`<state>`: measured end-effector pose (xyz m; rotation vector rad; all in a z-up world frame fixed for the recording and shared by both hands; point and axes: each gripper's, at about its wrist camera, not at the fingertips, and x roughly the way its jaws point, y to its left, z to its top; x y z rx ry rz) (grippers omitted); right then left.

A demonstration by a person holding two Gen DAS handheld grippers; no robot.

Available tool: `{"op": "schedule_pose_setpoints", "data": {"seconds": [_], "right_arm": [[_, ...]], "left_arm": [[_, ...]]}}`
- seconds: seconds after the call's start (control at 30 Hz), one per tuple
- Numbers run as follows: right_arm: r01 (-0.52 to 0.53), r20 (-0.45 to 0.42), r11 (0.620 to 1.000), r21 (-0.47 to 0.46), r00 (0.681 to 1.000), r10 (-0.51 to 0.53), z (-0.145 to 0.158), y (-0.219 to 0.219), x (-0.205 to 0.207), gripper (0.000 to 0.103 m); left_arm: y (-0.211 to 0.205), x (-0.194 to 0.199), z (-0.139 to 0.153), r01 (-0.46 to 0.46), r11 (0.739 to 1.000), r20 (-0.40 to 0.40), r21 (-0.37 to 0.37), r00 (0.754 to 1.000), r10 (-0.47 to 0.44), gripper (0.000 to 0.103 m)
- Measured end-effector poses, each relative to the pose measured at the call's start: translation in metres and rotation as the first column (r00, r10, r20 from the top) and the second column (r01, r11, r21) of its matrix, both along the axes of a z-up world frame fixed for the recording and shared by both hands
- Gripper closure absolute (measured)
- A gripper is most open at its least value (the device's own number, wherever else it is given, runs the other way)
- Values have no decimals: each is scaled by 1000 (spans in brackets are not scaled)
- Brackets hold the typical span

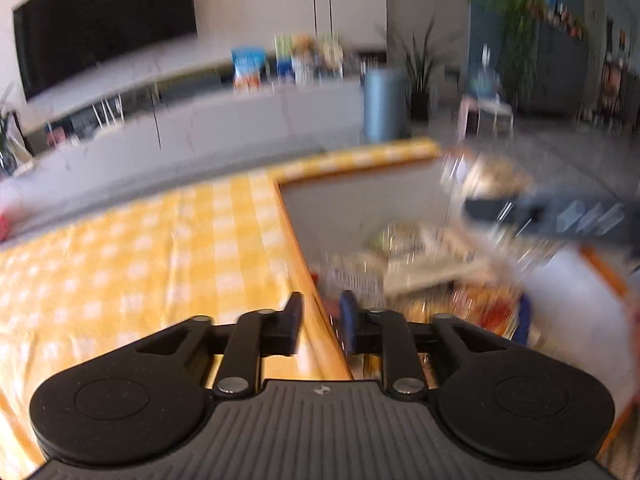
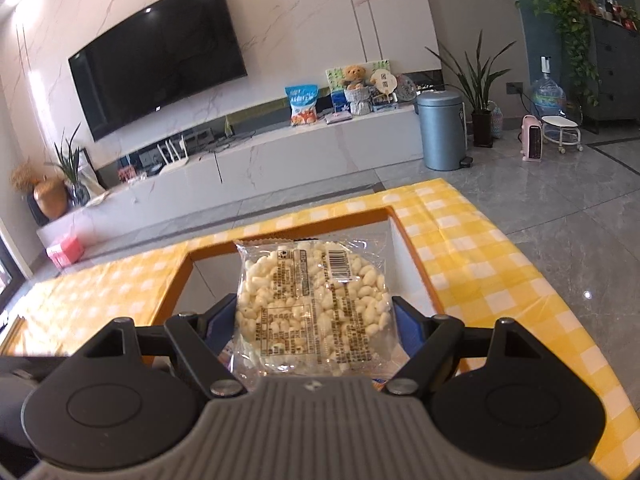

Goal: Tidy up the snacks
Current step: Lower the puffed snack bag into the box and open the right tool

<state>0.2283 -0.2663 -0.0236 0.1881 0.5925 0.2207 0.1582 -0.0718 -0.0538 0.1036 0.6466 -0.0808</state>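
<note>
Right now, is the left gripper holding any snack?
No, the left gripper has a narrow empty gap between its fingers, while the rice cake packet sits in the right gripper.

Box (image 2: pixel 412 264) sits on worktop (image 2: pixel 480 264). Right gripper (image 2: pixel 314 316) over the box, snack pack (image 2: pixel 312 304) between its fingers. Left gripper (image 1: pixel 320 320) above box's left wall (image 1: pixel 304 264), worktop to its left, more snacks (image 1: pixel 420 264) in the box to its right. Behind worktop: floor, then TV bench (image 2: pixel 280 152), bin (image 2: pixel 440 132) at its right end.
</note>
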Motion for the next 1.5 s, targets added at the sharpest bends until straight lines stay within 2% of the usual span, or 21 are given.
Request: {"op": "schedule_pose_setpoints", "data": {"seconds": [0.03, 0.07, 0.17, 0.27, 0.37, 0.5, 0.7, 0.77, 0.93, 1.03, 1.1, 1.2, 1.3, 1.37, 1.4, 1.43, 1.47, 1.5], "right_arm": [[-6, -6, 1000, -8, 1000, 6, -1, 2, 1, 25], [-17, -14, 1000, -14, 1000, 17, -2, 4, 0, 25], [-81, -37, 997, -21, 996, 80, -3, 15, -4, 25], [-217, -68, 972, -88, 975, 212, -5, 37, -11, 25], [-254, -110, 956, -148, 965, 240, -12, 59, -11, 25], [-229, -145, 942, -247, 969, 198, -22, 74, -5, 25], [-78, -155, 965, -250, 987, 40, -23, 62, 9, 25], [-17, -144, 961, -277, 989, -24, -22, 58, 22, 25], [92, -223, 977, -193, 965, -135, -26, 48, 61, 25], [141, -205, 963, -231, 960, -190, -28, 54, 71, 25], [143, -197, 955, -261, 960, -197, -28, 59, 71, 19], [124, -147, 963, -238, 976, -162, -24, 54, 58, 5], [123, -99, 966, -228, 984, -149, -17, 49, 45, 3], [114, -64, 980, -164, 990, -125, -12, 46, 38, 4], [79, -49, 991, -105, 995, -84, -11, 45, 35, 6], [39, -42, 998, -46, 998, -41, -10, 44, 34, 24], [6, -46, 1000, -15, 999, -7, -11, 45, 37, 53], [-15, -69, 1000, -25, 998, 13, -13, 50, 42, 65]], "left_arm": [[3, -4, 6, -1, 1000, 22, -8, 1000, 1, 50], [7, -8, 11, -6, 1000, 36, -22, 999, 6, 43], [24, -12, 20, -31, 996, 30, -84, 999, 33, 42], [49, -9, 21, -71, 984, -11, -162, 997, 71, 41], [68, -7, 20, -116, 975, -29, -191, 993, 112, 41], [86, -4, 16, -152, 964, -44, -217, 988, 146, 41], [99, -4, 6, -161, 956, -68, -246, 987, 149, 41], [101, -4, 3, -162, 954, -76, -253, 986, 147, 41], [102, -5, -1, -163, 951, -88, -262, 986, 144, 41], [104, -5, -1, -159, 951, -91, -263, 986, 140, 41], [104, -5, 0, -161, 951, -90, -264, 986, 142, 41], [106, -7, 1, -163, 950, -85, -267, 986, 145, 41], [106, -9, 2, -145, 954, -88, -263, 988, 126, 41], [106, -9, 3, -138, 954, -83, -265, 989, 120, 41], [105, -9, 3, -138, 954, -81, -266, 989, 121, 41], [105, -9, 3, -140, 953, -81, -268, 989, 122, 41], [105, -8, 2, -140, 953, -83, -268, 989, 122, 41], [104, -8, 2, -139, 954, -86, -267, 989, 120, 41]]}}
